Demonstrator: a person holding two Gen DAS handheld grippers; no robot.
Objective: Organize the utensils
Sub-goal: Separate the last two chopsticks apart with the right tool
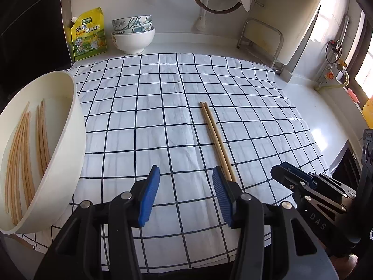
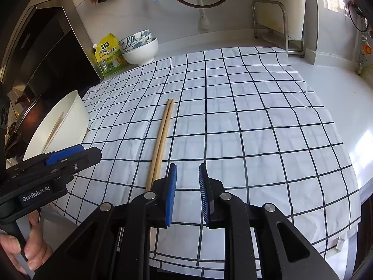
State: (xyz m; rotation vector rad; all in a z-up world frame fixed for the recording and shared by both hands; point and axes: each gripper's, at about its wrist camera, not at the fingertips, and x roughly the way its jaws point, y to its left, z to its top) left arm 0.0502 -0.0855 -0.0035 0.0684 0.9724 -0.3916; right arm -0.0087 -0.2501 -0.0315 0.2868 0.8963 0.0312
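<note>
Chopsticks (image 1: 215,140) mid-cloth (image 1: 149,107), bowl (image 1: 70,140) at left edge, left gripper (image 1: 186,196) fingers wide, right gripper (image 2: 187,193) fingers narrow, both empty.

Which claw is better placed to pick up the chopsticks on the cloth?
Probably the left claw: it is open wider, and the bowl holding the other sticks is on its side. The chopsticks lie between it and the right claw.

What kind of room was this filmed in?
Most likely a home kitchen: stacked bowls and a yellow seasoning pouch stand at the back of a white counter, and a cutting board leans in a metal rack against the wall.
</note>
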